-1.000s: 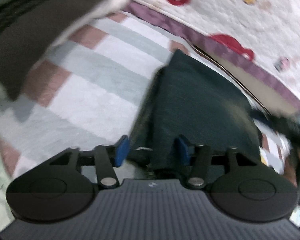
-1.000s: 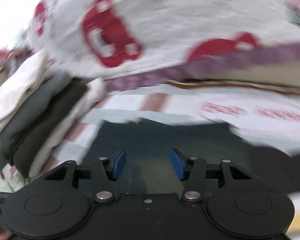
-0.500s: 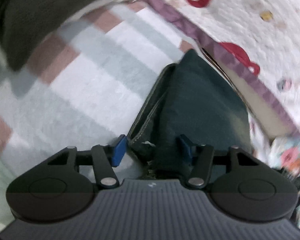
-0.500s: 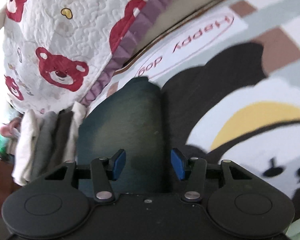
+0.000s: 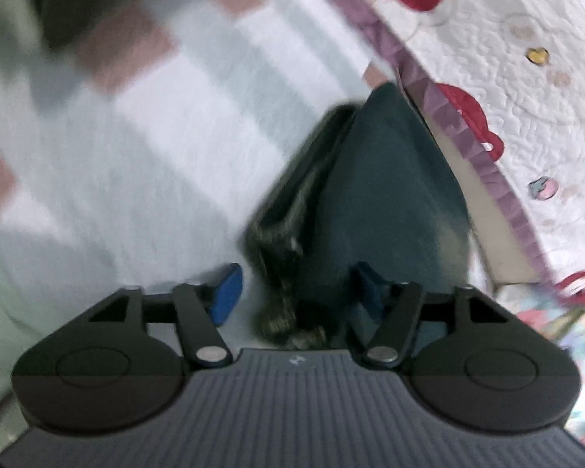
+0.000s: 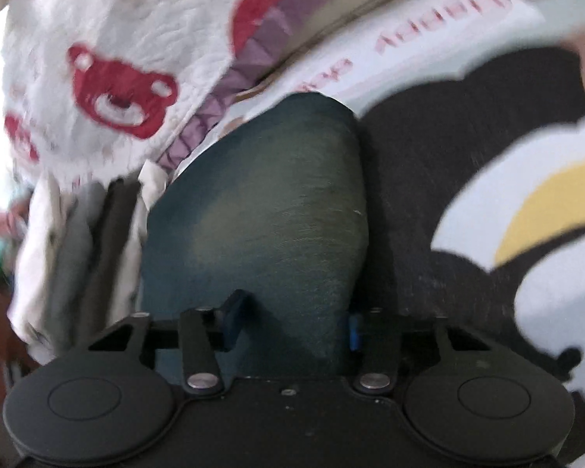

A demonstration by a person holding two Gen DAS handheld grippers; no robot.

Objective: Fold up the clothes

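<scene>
Since the earlier frames, the left gripper (image 5: pixel 294 292) has sunk and its jaws have just been opening, released, with the folded dark green garment's (image 5: pixel 390 202) layered edge between them. The right gripper's (image 6: pixel 292 318) jaws have just been closing around the garment's (image 6: pixel 261 210) near end; whether they clench it I cannot tell. The striped blanket (image 5: pixel 144 148) lies open at left; the bear quilt (image 5: pixel 526 89) borders the upper right.
</scene>
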